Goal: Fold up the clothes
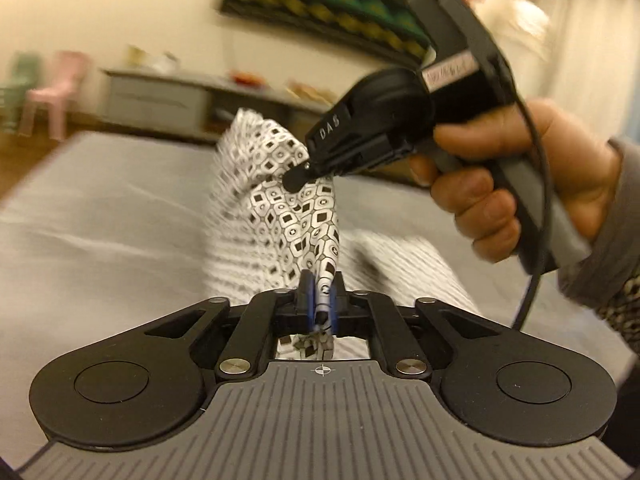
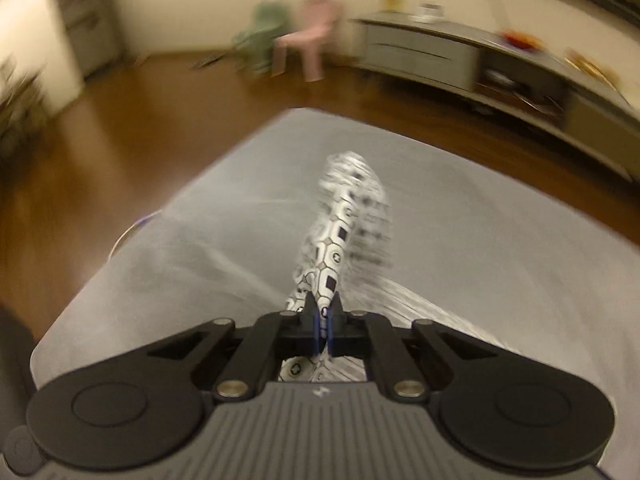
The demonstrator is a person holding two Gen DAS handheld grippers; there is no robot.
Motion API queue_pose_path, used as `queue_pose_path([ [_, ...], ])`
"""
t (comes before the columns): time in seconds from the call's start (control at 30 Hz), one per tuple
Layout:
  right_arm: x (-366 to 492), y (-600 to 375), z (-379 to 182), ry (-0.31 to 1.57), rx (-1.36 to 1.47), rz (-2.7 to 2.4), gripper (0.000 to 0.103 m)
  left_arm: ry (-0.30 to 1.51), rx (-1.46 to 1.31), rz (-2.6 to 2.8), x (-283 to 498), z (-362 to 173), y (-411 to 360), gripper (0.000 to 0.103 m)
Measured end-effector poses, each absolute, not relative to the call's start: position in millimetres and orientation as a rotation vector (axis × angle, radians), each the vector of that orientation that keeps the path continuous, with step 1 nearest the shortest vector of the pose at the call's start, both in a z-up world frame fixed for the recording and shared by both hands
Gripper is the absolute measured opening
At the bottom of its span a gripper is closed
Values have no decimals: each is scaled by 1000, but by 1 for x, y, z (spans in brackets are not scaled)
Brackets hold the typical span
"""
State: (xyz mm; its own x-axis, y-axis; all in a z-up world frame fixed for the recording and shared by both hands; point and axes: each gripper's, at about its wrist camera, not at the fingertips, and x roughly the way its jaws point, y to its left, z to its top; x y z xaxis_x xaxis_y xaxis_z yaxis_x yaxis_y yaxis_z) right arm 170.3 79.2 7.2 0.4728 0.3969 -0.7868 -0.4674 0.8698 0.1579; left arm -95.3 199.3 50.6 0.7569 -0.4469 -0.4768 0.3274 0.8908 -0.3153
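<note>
— Cloth (image 1: 296, 216), patterned black on white: where is it held?

— It is pinched between the pressed-together fingers of the left gripper (image 1: 320, 304) and of the right gripper (image 2: 324, 322), and is lifted above the grey bed (image 1: 100, 208), on which part of it lies

— Which way is it stretched?

— A taut band is drawn between the two pinches; each grip is at an end of it

— What is left unclear?

— The garment's kind and outline are lost in blur, so the fold stage cannot be judged
</note>
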Motion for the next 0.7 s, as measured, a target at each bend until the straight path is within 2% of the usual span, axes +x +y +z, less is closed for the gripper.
queue_pose_path([
  [0.1, 182, 16, -37, 1030, 41, 437, 4, 663, -181, -500, -88, 38, 170, 7],
  [0.23, 192, -23, -89, 1097, 155, 414, 8, 693, -192, -444, -54, 42, 187, 13],
  [0.4, 194, -30, -101, 1077, 231, 487, 8, 728, -207, -370, -11, 47, 210, 28],
  [0.5, 193, -28, -102, 1078, 258, 526, 8, 748, -216, -325, 15, 50, 223, 32],
  [0.57, 190, -26, -100, 1073, 254, 542, 9, 824, -196, -293, 50, 35, 223, 35],
  [0.6, 188, -26, -98, 1060, 226, 537, 13, 863, -185, -277, 67, 28, 222, 33],
  [0.7, 185, -19, -74, 972, 126, 536, 40, 898, -218, -294, 65, 18, 226, 34],
])
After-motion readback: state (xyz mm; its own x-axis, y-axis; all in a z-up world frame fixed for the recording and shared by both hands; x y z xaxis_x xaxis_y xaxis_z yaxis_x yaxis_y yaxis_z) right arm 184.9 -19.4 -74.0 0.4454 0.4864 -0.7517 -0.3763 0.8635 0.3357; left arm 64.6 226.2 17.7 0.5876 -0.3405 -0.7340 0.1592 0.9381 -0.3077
